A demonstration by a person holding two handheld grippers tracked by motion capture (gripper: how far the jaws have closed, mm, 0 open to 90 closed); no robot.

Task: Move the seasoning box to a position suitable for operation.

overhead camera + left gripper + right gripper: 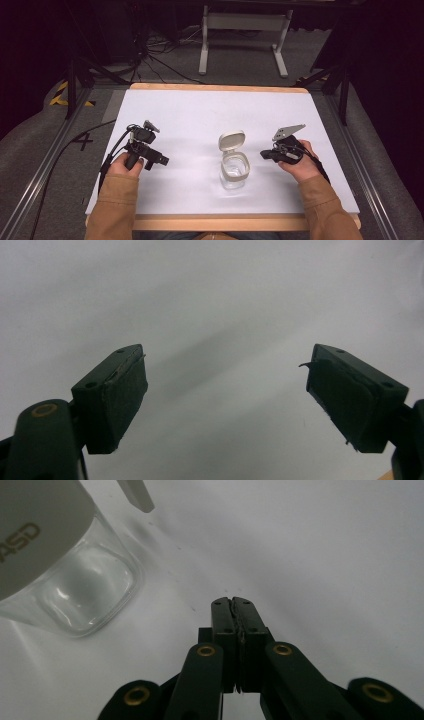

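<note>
On my left side I have the left gripper (159, 161) held just above the white bench top (200, 112), near the left edge and about halfway between the far and near edges, with my left hand (127, 165) wrapped around its handle and the tan sleeve (112, 205) running back toward the near edge. Its cable (75, 141) trails off over the left edge onto the grey floor. In the left gripper view the two black jaws stand wide apart with nothing between the pads (120, 400), and bare white surface lies behind them. Moving toward the middle, a clear square container (234, 169) sits upright on the bench, a little nearer the near edge than the far one, and its white hinged lid (232, 140) is flipped open and stands up on the far side. In the right gripper view the container's clear wall (85, 595) shows at upper left with a white band above it carrying dark letters I can only partly read. Just right of the container, near but not touching it, is the right gripper (265, 154), held by my right hand (300, 162) with the grey three-cornered plate (287, 131) on top. Its jaws are pressed together on nothing, tips (233, 605) pointing over bare bench.
</note>
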